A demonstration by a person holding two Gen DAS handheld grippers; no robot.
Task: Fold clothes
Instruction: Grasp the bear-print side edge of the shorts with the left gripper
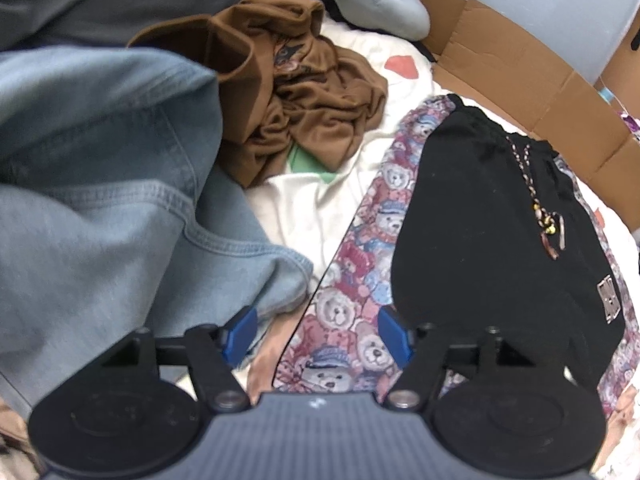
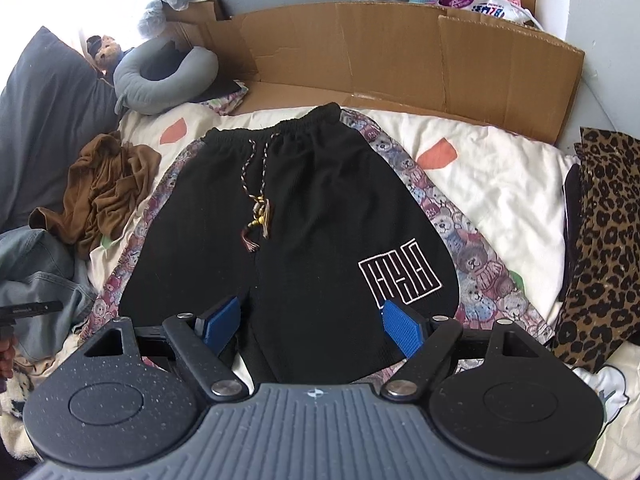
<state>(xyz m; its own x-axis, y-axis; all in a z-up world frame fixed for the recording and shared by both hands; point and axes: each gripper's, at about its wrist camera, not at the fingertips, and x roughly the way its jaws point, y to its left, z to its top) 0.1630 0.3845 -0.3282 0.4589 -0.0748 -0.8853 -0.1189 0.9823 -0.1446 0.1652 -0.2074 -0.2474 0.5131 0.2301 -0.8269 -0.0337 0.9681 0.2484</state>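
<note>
Black shorts point(image 2: 312, 216) with teddy-bear print side panels and a white logo lie flat on a cream bedsheet point(image 2: 492, 184), waistband away from me. In the right wrist view my right gripper point(image 2: 310, 320) hovers open over the shorts' hem, with no cloth between its blue pads. From the left wrist view the same shorts point(image 1: 488, 232) appear at the right. My left gripper point(image 1: 316, 332) stands open above their bear-print left side panel point(image 1: 352, 320), beside pale blue jeans point(image 1: 120, 200). Nothing is pinched in its jaws.
A crumpled brown garment point(image 2: 108, 188) lies left of the shorts, with jeans point(image 2: 36, 276) nearer. Leopard-print fabric point(image 2: 604, 248) sits at the right. Flattened cardboard point(image 2: 400, 52) stands behind the bed, with a grey neck pillow point(image 2: 160, 76) and a dark pillow point(image 2: 44, 128) at the left.
</note>
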